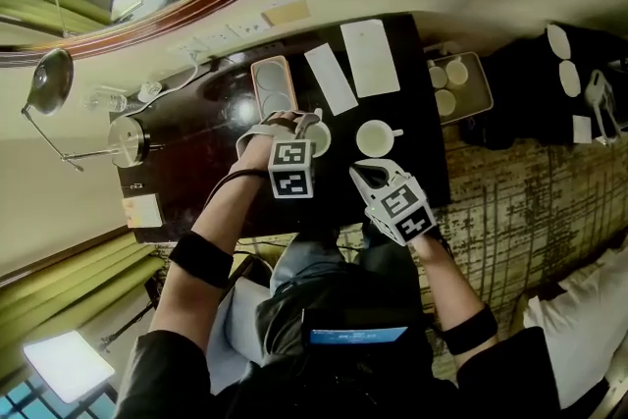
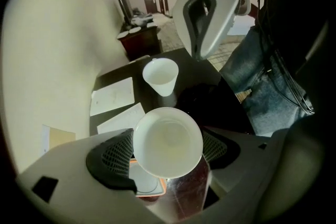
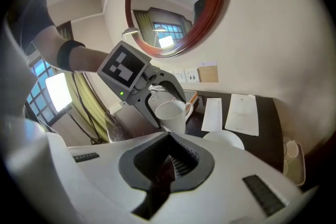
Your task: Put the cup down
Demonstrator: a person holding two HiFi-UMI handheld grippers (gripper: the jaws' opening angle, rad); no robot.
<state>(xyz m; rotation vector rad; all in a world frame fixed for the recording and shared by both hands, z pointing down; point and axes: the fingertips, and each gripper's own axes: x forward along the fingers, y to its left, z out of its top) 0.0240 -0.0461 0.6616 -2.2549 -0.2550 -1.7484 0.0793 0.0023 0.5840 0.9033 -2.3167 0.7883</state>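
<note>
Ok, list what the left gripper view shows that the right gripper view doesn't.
Only the left gripper view: the inside of the cup, empty, and the person's jeans. Only the right gripper view: the round mirror, the cup's handle, the window. Both: that cup, a second cup, two paper sheets on the dark table.

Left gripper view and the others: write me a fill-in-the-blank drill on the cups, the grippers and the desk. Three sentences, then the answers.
1. The left gripper holds a ____ cup between its jaws.
2. The right gripper has its jaws ____, with nothing between them.
3. Beside the orange-rimmed tray, beyond the second cup, ____ white sheets lie side by side on the desk.

Missing words: white; shut; two.
</note>
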